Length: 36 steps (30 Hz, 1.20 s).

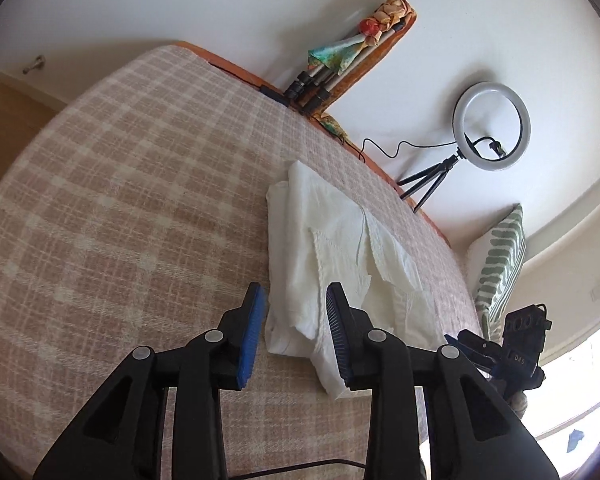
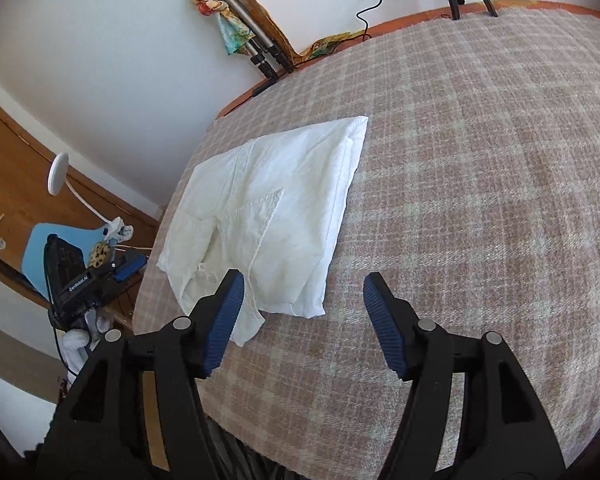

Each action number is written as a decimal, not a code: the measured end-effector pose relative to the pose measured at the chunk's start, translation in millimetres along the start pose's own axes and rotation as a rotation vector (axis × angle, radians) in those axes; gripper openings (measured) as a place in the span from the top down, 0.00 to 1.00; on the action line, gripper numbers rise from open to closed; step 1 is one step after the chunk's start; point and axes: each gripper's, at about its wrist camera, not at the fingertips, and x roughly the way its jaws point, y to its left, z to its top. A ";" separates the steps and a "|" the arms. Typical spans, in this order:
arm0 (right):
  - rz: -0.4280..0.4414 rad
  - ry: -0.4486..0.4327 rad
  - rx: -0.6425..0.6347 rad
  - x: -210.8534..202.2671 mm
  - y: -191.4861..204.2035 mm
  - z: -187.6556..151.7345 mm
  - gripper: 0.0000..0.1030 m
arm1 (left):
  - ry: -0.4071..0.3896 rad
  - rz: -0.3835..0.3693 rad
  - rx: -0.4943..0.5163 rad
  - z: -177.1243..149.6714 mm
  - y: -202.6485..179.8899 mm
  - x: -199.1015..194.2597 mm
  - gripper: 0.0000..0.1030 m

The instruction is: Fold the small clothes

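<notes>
A small white garment (image 1: pixel 332 248) lies folded flat on the pink plaid blanket (image 1: pixel 120 200); it also shows in the right wrist view (image 2: pixel 268 208). My left gripper (image 1: pixel 296 304) is open, empty, and hovers over the garment's near edge, one blue pad on each side of that edge. My right gripper (image 2: pixel 304 292) is open wide and empty, just above the garment's near corner. The right gripper also shows in the left wrist view (image 1: pixel 500 344), and the left gripper in the right wrist view (image 2: pixel 96 276), each beside the bed.
The plaid blanket (image 2: pixel 480 200) covers a bed against a white wall. A ring light on a tripod (image 1: pixel 488 128) and a folded tripod with colourful cloth (image 1: pixel 340 64) stand at the bed's far edge. A green-striped pillow (image 1: pixel 500 256) leans nearby. A wooden door (image 2: pixel 16 160) is off the bed.
</notes>
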 end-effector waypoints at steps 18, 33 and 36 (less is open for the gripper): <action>0.069 0.071 0.016 12.9 -3.6 7.2 0.96 | 0.094 0.021 0.051 -38.9 -4.7 18.2 0.99; -0.211 -0.008 -0.321 16.1 89.5 6.6 0.86 | 0.058 -0.046 0.037 52.1 10.2 23.4 0.76; -0.105 0.060 -0.382 48.7 127.3 8.5 0.86 | 0.083 -0.083 -0.018 70.0 16.9 43.6 0.76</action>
